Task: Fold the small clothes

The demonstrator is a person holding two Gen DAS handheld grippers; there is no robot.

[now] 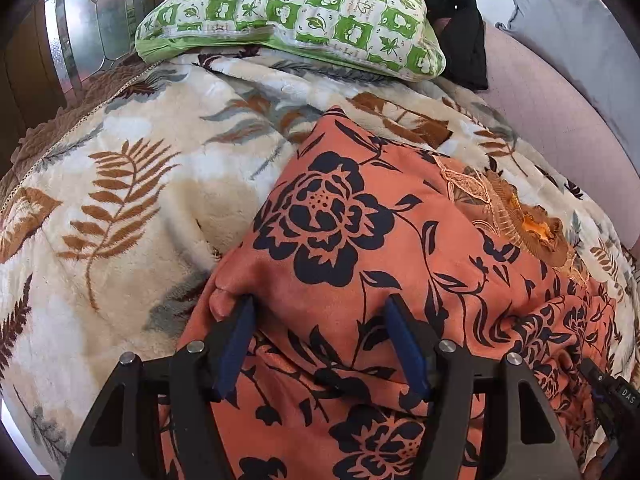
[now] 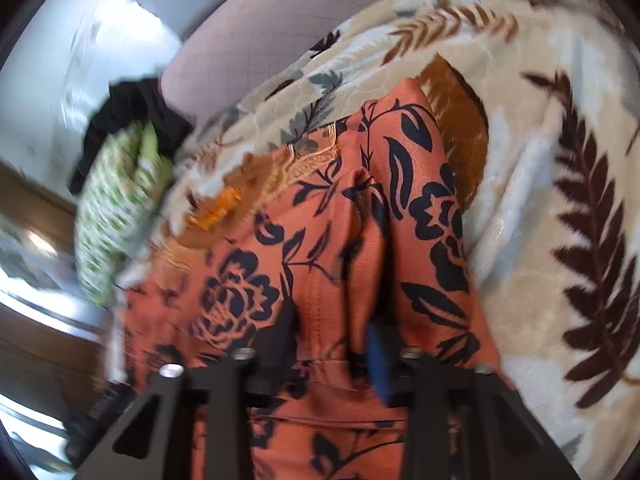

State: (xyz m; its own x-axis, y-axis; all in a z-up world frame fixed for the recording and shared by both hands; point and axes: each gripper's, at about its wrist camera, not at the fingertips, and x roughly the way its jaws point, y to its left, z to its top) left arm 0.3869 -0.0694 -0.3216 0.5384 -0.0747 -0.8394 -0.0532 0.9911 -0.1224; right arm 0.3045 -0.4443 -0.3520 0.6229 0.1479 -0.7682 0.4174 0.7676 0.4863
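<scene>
An orange garment [image 1: 328,216] with black flowers lies spread on a leaf-print blanket [image 1: 120,184], its embroidered neckline [image 1: 508,208] to the right. My left gripper [image 1: 320,306] is open, its blue-padded fingers [image 1: 240,340] set wide apart and resting on the garment's near left part. They close on nothing. In the blurred right wrist view, a raised fold of the orange garment [image 2: 240,292] fills the space between the fingers of my right gripper [image 2: 332,328], which looks shut on it.
At the far end of the blanket [image 2: 540,160] lie a green-and-white checked pillow [image 1: 288,12] and a black cloth [image 1: 460,28]. A pink sheet [image 1: 540,112] runs along the right, with a grey cushion beyond. A glass-panelled door stands at the far left.
</scene>
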